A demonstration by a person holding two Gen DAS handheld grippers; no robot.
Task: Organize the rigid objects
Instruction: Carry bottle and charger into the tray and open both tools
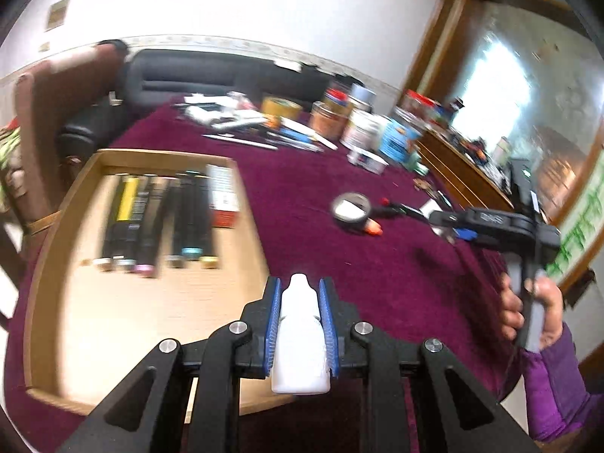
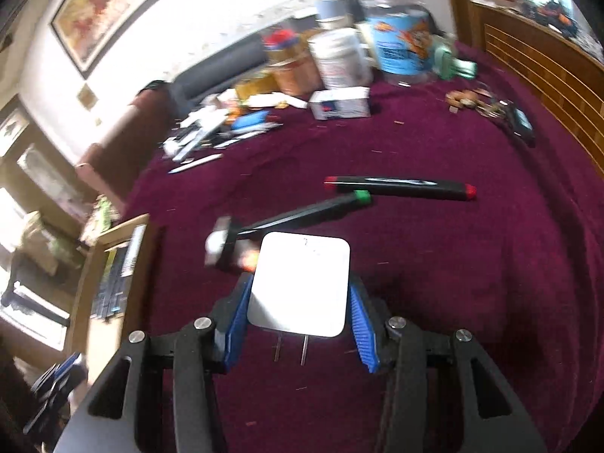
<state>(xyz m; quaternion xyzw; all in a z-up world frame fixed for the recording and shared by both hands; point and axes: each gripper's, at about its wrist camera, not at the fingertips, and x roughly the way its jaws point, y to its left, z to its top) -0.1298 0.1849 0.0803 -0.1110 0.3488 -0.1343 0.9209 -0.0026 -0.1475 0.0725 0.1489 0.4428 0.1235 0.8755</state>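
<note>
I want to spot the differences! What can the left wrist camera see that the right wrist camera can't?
Only the left wrist view shows the left tool squeezing a small white bottle, plus a hand in a purple sleeve. Only the right wrist view shows the right tool gripping a white plug adapter, and a red-capped marker. Both show the wooden tray of markers and the maroon tablecloth.

White dropper bottle [image 1: 300, 336] held upright, white plug adapter [image 2: 300, 283] held prongs-down.
</note>
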